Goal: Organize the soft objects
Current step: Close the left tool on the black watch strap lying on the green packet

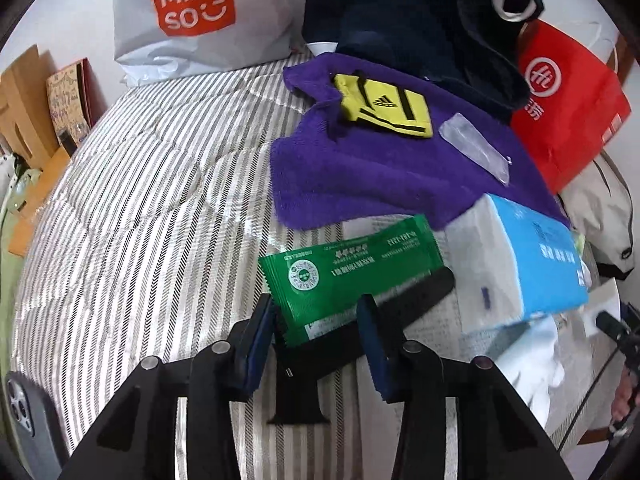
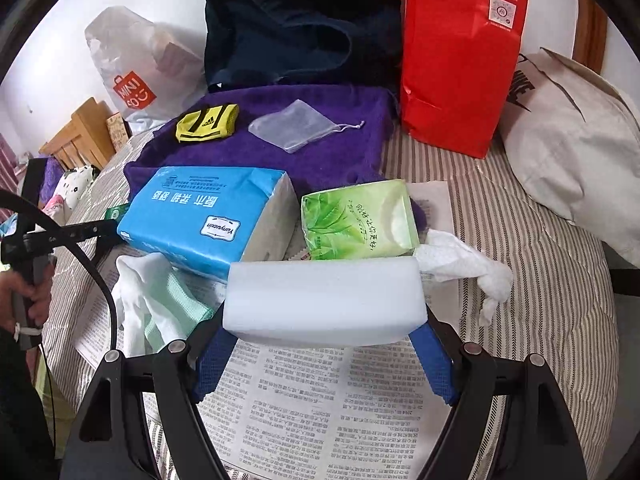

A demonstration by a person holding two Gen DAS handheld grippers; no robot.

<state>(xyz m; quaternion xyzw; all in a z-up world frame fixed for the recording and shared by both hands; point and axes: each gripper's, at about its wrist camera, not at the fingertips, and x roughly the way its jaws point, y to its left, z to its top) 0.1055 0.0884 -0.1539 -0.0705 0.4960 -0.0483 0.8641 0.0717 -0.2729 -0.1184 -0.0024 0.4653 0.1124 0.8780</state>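
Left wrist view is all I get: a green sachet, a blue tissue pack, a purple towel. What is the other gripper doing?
Observer: The right gripper is closed on a white rectangular foam block, gripping it by its two ends.
Operator: Is anything hiding behind that blue pack?
Observer: Yes, a light green plastic tissue pack lies right beside the blue plastic tissue pack.
Operator: Any more soft stuff there?
Observer: A crumpled white paper tissue lies beside the foam block, on its right in the right wrist view.

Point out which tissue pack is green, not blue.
The small aloe-print tissue pack, lying right of the bigger blue tissue pack, just behind the white foam block in the right tongs.
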